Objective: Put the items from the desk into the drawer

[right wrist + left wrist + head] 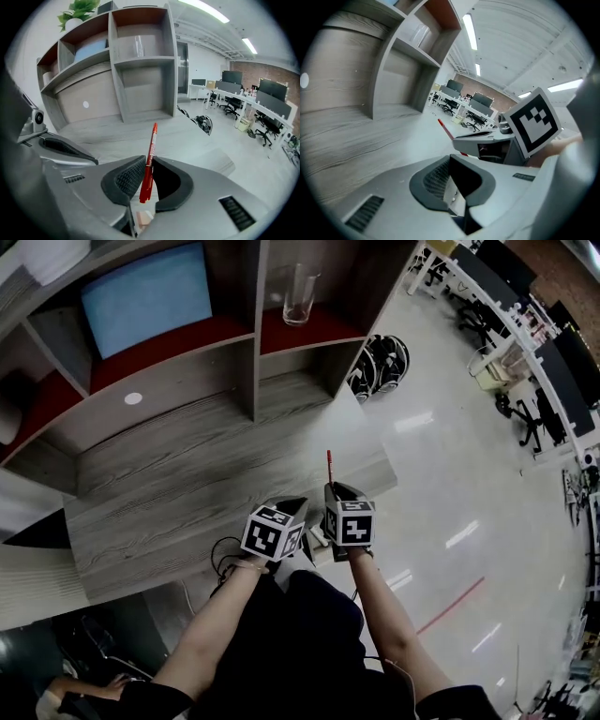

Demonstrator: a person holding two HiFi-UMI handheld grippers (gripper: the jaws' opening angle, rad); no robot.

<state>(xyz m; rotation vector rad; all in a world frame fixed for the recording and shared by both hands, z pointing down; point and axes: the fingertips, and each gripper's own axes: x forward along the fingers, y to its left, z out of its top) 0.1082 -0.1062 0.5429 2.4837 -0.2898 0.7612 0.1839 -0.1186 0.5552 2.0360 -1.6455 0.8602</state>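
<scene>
**Pen [151, 140] pinched in the right gripper [148, 165], no drawer in sight**

My take on doing this bit well: the grip sits low on the pen, so there's a long end waving about. I'd carry it smoothly, keep the squeeze on, let the free gripper deal with the drawer pull, and lower the pen in flat-ish before letting go. I can't make out the drawer in any view, so finding it comes first.

Jaws, left to right: the left gripper [451, 163] is pressed together on nothing, hovering over the near edge of the desk [187, 484]. Just beside it, the right gripper's jaws are nearly closed and pinch the red pen near its lower end. Most of the pen sticks up past the pads, slightly tilted.
</scene>
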